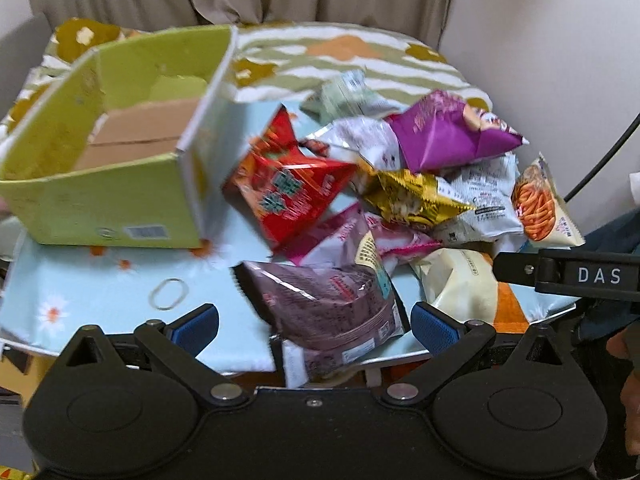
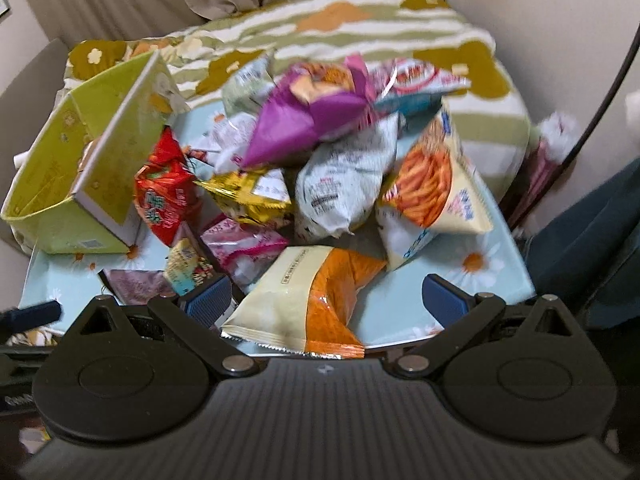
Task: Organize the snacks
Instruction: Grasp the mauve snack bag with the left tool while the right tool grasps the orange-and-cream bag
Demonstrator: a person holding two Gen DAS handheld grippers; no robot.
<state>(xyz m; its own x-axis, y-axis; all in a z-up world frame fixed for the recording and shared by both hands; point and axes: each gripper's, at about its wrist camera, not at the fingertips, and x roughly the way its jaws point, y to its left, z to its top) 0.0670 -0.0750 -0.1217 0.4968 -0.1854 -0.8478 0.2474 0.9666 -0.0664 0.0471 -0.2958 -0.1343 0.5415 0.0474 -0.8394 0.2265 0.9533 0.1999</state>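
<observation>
A heap of snack bags lies on a small table [image 1: 100,296] with a light blue daisy cloth. A green cardboard box [image 1: 108,200] stands open at the left, its brown floor bare. My left gripper [image 1: 316,324] is open, and a dark purple bag [image 1: 332,304] at the front edge lies between its blue pads [image 1: 198,326]. My right gripper [image 2: 326,300] is open over a cream and orange bag [image 2: 304,304]. Behind lie a red bag [image 1: 288,196], a gold bag [image 1: 408,196], a magenta bag [image 2: 308,120], a white bag [image 2: 344,184] and a bag picturing orange sticks [image 2: 432,184].
A rubber band [image 1: 169,294] lies on the cloth in front of the box. A green, white and orange blanket [image 2: 360,24] is bunched behind the table, with curtains beyond. The other gripper's black arm marked DAS [image 1: 580,276] enters at the right. A black cable [image 2: 600,92] hangs at the right.
</observation>
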